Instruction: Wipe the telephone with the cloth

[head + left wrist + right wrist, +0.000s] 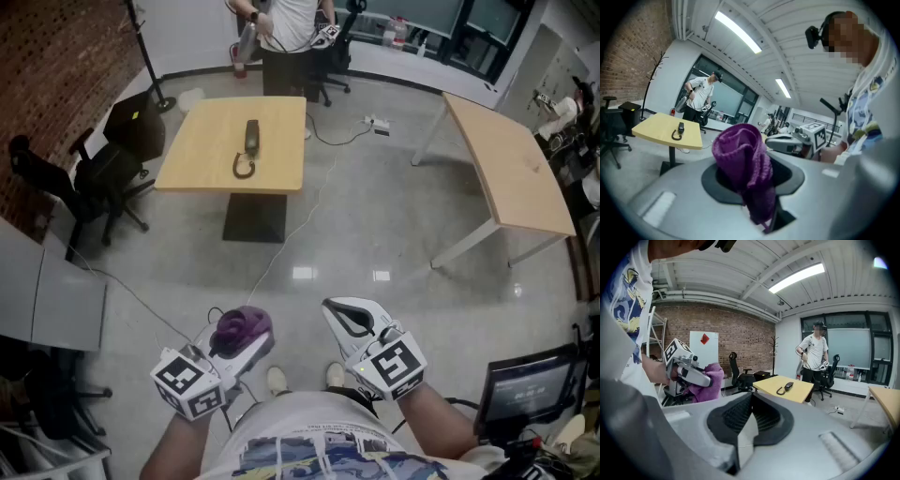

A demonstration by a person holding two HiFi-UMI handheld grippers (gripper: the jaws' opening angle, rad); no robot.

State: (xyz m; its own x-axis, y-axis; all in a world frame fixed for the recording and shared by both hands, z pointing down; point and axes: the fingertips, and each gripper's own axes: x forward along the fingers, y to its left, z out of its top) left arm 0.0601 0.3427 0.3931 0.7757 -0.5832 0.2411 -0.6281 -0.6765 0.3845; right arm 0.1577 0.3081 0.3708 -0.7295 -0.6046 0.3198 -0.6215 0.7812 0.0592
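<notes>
The left gripper (255,345) clamps the purple cloth (242,325) in its jaws, the right gripper (349,317) has its jaws closed on nothing, and the telephone (251,136) lies on the table (206,159) well away, so wiping looks not yet begun.

Floor (375,234) open to table (202,155) with telephone (251,136); chair (108,183) left, person (286,37) behind

telephone (250,137): too small on the far table (202,159) to tell keys or base; just a dark handset with its curled cord (244,169)
cloth (740,159): lower end drops out of sight into the slot between the jaws
left gripper (242,330): pads covered by the bunched cloth
standing person (289,33): head cut off by the head view's top edge
monitor (530,384): what it displays is too dim to read
</notes>
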